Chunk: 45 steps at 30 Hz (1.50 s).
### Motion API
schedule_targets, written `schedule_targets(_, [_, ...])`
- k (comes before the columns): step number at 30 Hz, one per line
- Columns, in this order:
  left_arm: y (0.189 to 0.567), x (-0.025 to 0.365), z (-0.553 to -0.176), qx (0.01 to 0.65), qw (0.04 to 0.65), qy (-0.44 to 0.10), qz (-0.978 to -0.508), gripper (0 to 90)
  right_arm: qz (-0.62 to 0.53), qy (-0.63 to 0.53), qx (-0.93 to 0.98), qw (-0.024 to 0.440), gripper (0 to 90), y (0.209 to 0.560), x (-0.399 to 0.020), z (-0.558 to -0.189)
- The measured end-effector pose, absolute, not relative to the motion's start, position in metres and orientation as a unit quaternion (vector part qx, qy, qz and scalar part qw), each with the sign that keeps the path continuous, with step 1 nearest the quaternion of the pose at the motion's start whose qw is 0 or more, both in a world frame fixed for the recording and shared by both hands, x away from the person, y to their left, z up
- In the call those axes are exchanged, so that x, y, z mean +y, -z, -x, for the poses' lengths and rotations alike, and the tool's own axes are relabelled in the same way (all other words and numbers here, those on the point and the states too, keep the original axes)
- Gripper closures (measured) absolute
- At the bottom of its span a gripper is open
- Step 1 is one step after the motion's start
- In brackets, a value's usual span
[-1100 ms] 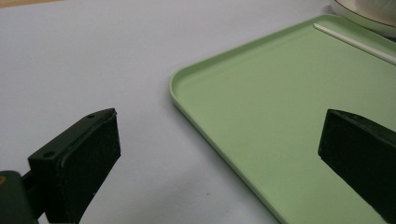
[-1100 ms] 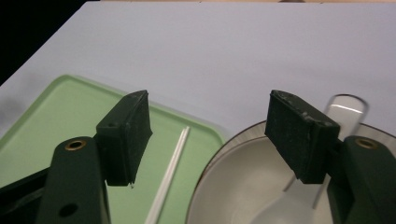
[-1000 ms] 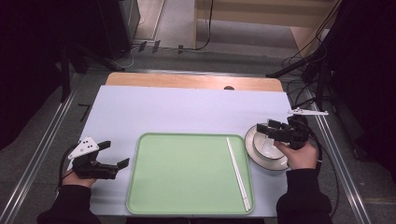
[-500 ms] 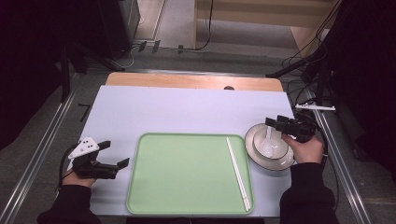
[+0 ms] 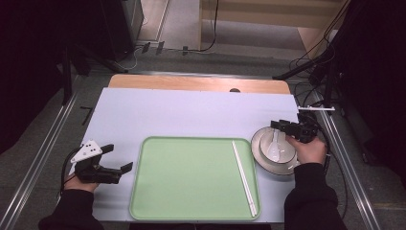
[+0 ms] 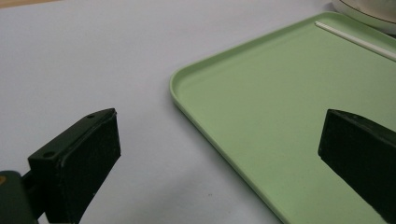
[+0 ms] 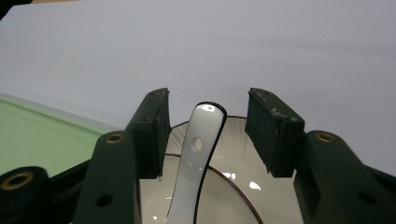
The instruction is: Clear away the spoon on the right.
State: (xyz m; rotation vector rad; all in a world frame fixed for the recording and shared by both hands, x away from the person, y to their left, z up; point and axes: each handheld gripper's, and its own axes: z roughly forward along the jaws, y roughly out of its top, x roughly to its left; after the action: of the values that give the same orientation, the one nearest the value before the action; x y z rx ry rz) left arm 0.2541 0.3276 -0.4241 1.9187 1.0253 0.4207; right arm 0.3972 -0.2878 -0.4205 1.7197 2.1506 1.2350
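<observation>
Right tool: jaws half open and just been closing; the spoon handle stands between them, pads not yet on it, a gap on each side.
Spoon: white, lying in the bowl, handle tip raised toward the far rim; in the high view the spoon sits in the bowl at the right of the tabletop, just right of the tray.
Left tool: jaws wide open, nothing between them; it rests on the tabletop near the left side, just beside the tray's left edge.
Tray: green, near centre, bare but for one chopstick.
Chopstick: white, lying along the tray's right side.
Step in hand: likely gripping the spoon handle to lift it out of the bowl.
Doing it well: centre the handle between the pads and close on its flat sides below the tip, where it is wider; lift straight up so the bowl is not dragged or tipped.
Right tool view gives: the gaps between pads and handle, and the hole in the handle.
High view gives: where the bowl lies against the tray, and the right tool over the bowl's far right rim.
Left tool view gives: the tray's left rim between its jaws, the chopstick far off.
</observation>
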Motion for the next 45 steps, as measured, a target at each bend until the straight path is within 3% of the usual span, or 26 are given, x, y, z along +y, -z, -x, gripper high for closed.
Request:
schedule_targets(10, [0.424,0.328,-0.254,0.414,0.447,-0.171,-0.775,0.0,-0.567,-0.401,0.717,0.053,61.7,0.424,-0.283,-0.399])
schedule_targets(14, [0.424,0.328,-0.254,0.415,0.447,-0.173,-0.774,0.0,-0.565,-0.395,0.723,0.053,69.3,0.424,-0.281,-0.399])
schedule_targets(45, [0.422,0.329,-0.253,0.416,0.448,-0.175,-0.772,0.0,-0.539,-0.431,0.722,0.053,85.8,0.394,-0.278,-0.372])
